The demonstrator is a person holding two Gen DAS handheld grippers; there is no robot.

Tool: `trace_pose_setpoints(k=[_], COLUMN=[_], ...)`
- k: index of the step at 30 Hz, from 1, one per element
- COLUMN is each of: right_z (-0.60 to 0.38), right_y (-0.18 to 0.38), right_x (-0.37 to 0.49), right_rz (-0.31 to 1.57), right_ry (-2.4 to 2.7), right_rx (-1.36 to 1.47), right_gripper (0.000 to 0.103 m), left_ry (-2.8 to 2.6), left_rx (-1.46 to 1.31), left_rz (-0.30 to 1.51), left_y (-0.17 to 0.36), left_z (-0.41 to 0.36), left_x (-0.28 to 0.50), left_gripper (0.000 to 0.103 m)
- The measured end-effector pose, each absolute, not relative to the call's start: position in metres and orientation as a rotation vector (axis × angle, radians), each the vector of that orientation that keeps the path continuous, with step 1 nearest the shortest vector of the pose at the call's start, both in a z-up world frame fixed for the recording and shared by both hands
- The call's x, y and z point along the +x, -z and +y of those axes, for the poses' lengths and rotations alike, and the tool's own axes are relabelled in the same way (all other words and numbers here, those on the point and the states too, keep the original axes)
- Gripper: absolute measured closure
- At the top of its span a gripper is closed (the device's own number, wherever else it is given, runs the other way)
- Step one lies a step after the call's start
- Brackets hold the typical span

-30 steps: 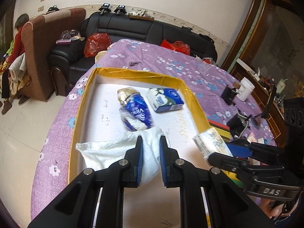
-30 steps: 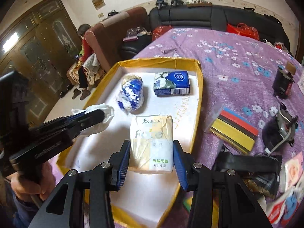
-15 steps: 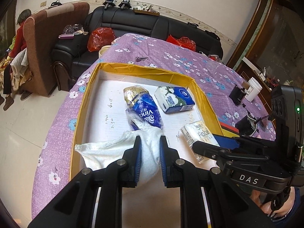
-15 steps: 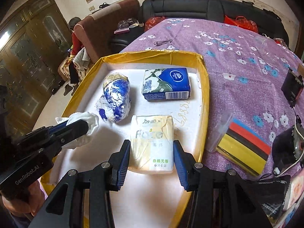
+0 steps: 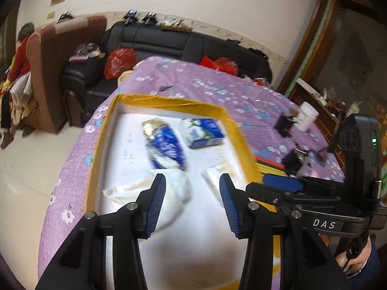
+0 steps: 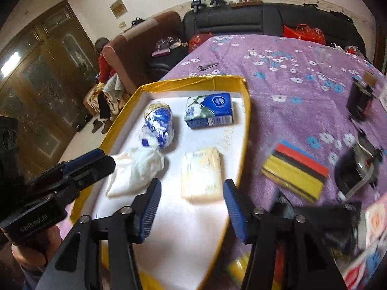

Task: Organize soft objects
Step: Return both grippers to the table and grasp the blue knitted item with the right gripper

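Observation:
A shallow tray with a yellow rim (image 5: 241, 135) (image 6: 244, 130) and white floor lies on the purple flowered table. In it are a blue-and-white wrapped roll (image 5: 165, 146) (image 6: 158, 126), a blue tissue pack (image 5: 204, 133) (image 6: 210, 111), a pale yellow tissue pack (image 5: 217, 174) (image 6: 202, 175) and a crumpled white cloth (image 5: 176, 191) (image 6: 137, 166). My left gripper (image 5: 192, 194) has its jaws opening; the cloth lies free by its left finger. My right gripper (image 6: 192, 198) has its jaws opening too, pads clear of the yellow pack lying just ahead between them.
A stack of yellow, black and red sponges (image 6: 295, 170) lies on the table right of the tray. Black devices (image 6: 360, 99) and a white cup (image 5: 306, 116) stand further right. A black sofa (image 5: 183, 46) and a brown armchair (image 5: 48, 67) with a seated person are behind.
Both grippers have spread their jaws: the left let go of the white cloth, the right let go of the yellow tissue pack. Both things now lie on the tray floor.

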State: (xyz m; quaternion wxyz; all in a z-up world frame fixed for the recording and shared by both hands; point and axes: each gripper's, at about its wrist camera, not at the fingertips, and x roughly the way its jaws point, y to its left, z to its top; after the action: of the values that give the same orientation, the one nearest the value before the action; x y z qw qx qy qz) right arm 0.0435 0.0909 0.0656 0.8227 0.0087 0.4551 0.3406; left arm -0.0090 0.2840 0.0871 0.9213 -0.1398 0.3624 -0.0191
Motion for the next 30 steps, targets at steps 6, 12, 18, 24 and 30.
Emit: trace_pose_setpoints(k=[6, 12, 18, 24, 30], right_z=[0.023, -0.074, -0.17, -0.215, -0.224], right_y=[-0.06, -0.064, -0.053, -0.035, -0.025], right_x=[0.014, -0.003, -0.009, -0.014, -0.016], right_rz=[0.954, 0.903, 0.889, 0.891, 0.904], right_ry=[-0.716, -0.612, -0.467, -0.421, -0.415], right_rx=[0.082, 0.158, 0.268, 0.38, 0.385], right_gripper=[0.041, 0.041, 0.036, 0.036, 0.036], left_ry=[0.159, 0.312, 0.452, 0.499, 0.484], left_rx=[-0.257, -0.187, -0.108, -0.036, 0.033], left_rz=[0.706, 0.717, 0.807, 0.874, 0.904], left_y=[-0.096, -0.09, -0.065, -0.044, -0.029], left_z=[0.232, 0.163, 0.089, 0.043, 0.008], left_x=[-0.041, -0.059, -0.067, -0.071, -0.055], left_gripper=[0.058, 0.058, 0.051, 0.035, 0.036])
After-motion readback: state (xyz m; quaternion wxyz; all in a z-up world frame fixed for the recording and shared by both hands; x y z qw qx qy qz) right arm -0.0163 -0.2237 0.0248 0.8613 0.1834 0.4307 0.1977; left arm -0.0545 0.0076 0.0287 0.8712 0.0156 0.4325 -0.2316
